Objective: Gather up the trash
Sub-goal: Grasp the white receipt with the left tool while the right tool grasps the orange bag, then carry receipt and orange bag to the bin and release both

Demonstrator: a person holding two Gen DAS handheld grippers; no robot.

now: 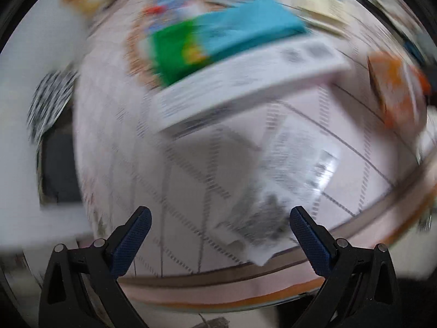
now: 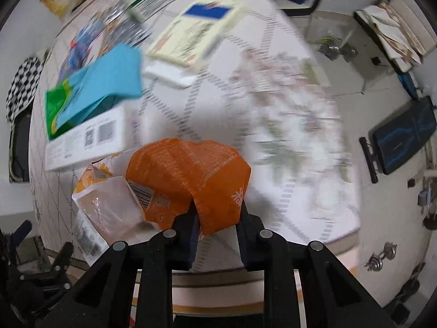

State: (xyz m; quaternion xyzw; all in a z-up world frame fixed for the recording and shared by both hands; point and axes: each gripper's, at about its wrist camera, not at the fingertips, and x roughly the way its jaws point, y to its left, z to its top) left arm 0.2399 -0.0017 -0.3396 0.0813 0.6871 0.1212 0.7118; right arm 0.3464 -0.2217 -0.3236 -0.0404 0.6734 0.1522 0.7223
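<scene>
Between the right tool's (image 2: 217, 218) closed jaws: orange wrapper (image 2: 191, 177), crumpled, long axis running ten to four o'clock over the worktop (image 2: 300, 136). Left tool (image 1: 220, 218) open above a receipt-like paper (image 1: 286, 177).

free: tablecloth (image 2: 218, 104) middle — bare | blocked: white box (image 2: 84, 139), cream box (image 2: 196, 32) — left
</scene>
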